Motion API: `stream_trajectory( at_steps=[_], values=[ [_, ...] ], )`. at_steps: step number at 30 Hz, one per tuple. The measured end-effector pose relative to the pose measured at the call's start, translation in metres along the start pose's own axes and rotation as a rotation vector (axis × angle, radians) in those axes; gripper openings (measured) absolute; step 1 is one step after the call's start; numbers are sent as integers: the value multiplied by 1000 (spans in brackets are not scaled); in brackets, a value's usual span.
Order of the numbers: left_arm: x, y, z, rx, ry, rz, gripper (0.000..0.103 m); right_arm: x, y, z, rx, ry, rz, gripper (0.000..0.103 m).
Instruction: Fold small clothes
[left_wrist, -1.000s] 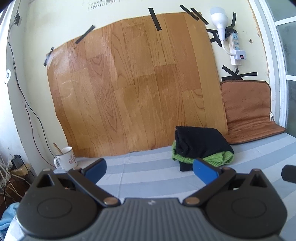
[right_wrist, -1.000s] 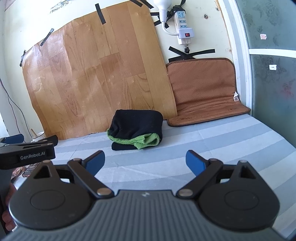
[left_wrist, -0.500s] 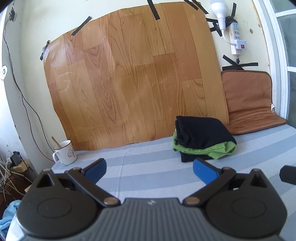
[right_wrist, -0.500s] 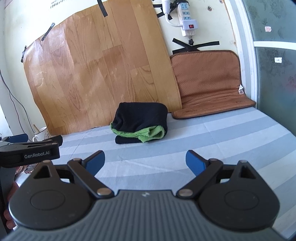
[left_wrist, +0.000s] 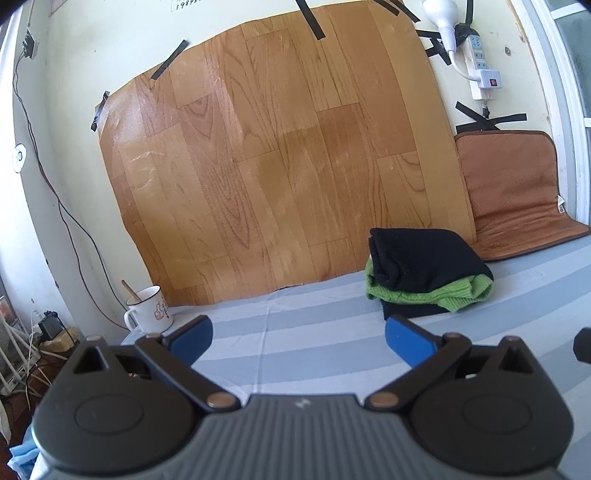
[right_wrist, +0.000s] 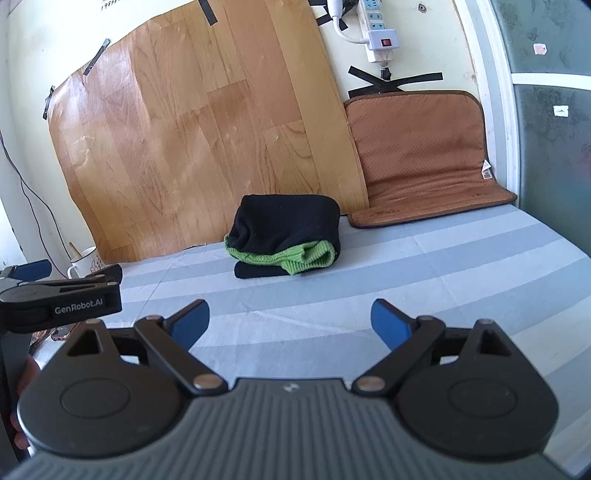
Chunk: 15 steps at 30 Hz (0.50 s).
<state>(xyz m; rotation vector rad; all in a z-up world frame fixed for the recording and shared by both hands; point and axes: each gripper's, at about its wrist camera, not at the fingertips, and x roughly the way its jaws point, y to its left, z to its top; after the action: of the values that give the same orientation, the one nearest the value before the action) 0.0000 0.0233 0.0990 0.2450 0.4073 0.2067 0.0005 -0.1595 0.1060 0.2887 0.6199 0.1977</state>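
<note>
White mug (left_wrist: 149, 308) far left; brown mat (right_wrist: 424, 155) right of folded clothes (right_wrist: 284, 236).

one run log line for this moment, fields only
left gripper: open, empty | right gripper: open, empty | folded clothes pile: black over green, on striped sheet, untouched | mug: far left

White mug (left_wrist: 147, 310) by the wood-grain sheet (left_wrist: 280, 158) — brown cushion (left_wrist: 517, 192) far right.

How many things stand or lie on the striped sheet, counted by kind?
Folded clothes pile: 1
White mug: 1
Brown cushion: 1
Total: 3
</note>
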Motion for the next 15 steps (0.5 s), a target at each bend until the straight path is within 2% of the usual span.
stream_trajectory(
  at_steps=[15],
  values=[
    [4,-3,-3,48,-11,61,103,2,1,-1,0,7,1,96]
  ],
)
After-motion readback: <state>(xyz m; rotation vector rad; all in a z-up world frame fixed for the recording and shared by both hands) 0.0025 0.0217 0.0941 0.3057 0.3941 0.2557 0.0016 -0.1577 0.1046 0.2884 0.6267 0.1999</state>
